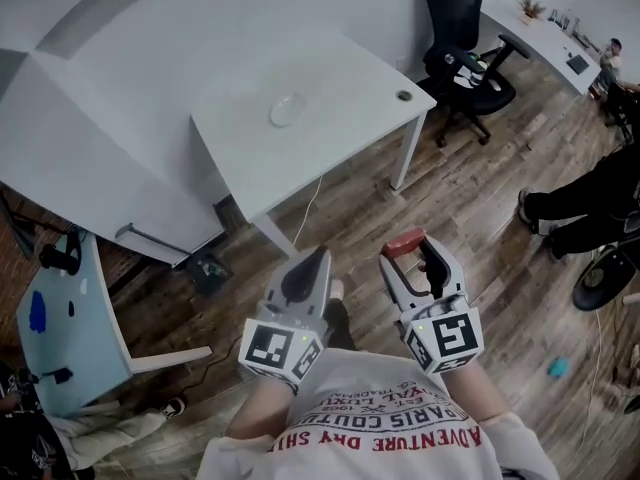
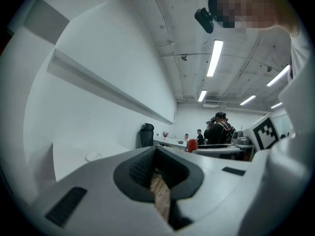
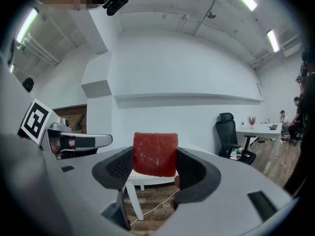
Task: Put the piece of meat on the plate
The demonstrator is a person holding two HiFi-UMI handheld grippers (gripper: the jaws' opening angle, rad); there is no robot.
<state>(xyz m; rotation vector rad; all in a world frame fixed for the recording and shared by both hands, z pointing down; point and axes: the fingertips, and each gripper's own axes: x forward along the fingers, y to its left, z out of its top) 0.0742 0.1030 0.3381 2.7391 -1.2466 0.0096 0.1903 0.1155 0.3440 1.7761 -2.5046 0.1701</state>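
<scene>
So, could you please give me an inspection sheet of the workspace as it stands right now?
Surface: white table, ahead of both grippers, on a wood floor.
Job's things: plate empty, near the table's middle; piece of meat red, held in the air, short of the table.
Clutter: small teal object on the floor at the right.
Grippers: left gripper fingers together, nothing between them; right gripper shut on the meat.
Cables: white cable hangs from the table's near edge.
Surroundings: black office chair beyond the table; a person's legs at the right.
</scene>
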